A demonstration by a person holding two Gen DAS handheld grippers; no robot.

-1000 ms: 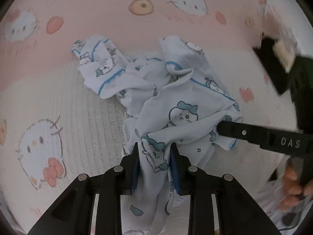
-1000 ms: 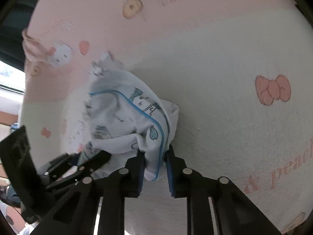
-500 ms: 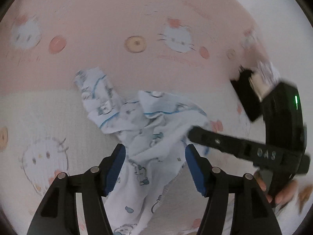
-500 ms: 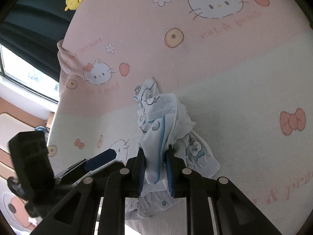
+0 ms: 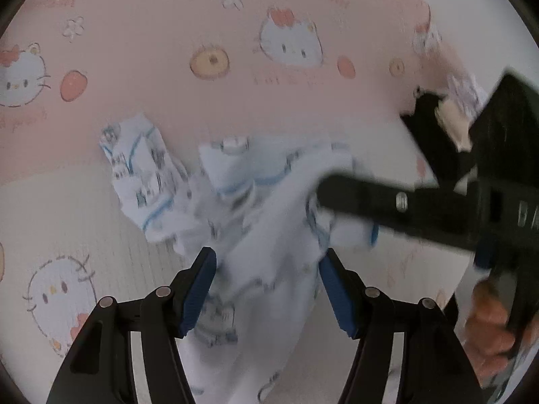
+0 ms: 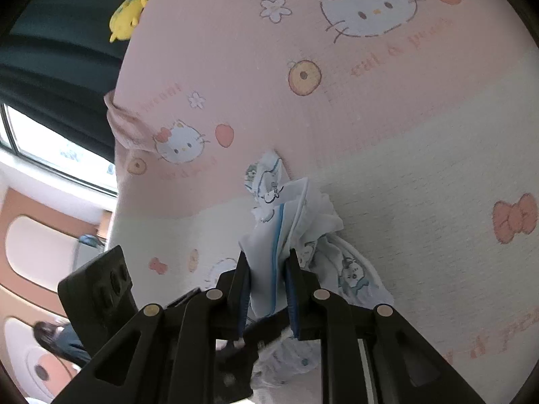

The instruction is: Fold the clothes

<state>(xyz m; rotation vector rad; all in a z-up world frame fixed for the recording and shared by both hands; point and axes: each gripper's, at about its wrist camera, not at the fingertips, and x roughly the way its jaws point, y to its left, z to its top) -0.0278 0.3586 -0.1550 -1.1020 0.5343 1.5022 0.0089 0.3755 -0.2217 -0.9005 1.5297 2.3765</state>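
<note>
A white garment (image 5: 269, 222) with blue trim and cartoon prints lies crumpled on the pink and cream cat-print sheet (image 5: 202, 60). My left gripper (image 5: 267, 282) is open, its blue pads wide apart, with cloth hanging loosely between them. My right gripper (image 6: 267, 269) is shut on a blue-trimmed fold of the same garment (image 6: 286, 208) and holds it raised off the sheet. In the left wrist view the right gripper (image 5: 387, 202) reaches in from the right onto the cloth, with a hand (image 5: 488, 323) behind it.
The sheet (image 6: 404, 168) spreads widely to the right and far side. A yellow plush toy (image 6: 129, 13) sits at the far edge, a window (image 6: 50, 148) beyond the left edge. The body of the left gripper (image 6: 97, 286) shows low on the left.
My left jaws went from shut on the cloth to wide apart. The right gripper has lifted with its fold, pulling the garment up into a peak.
</note>
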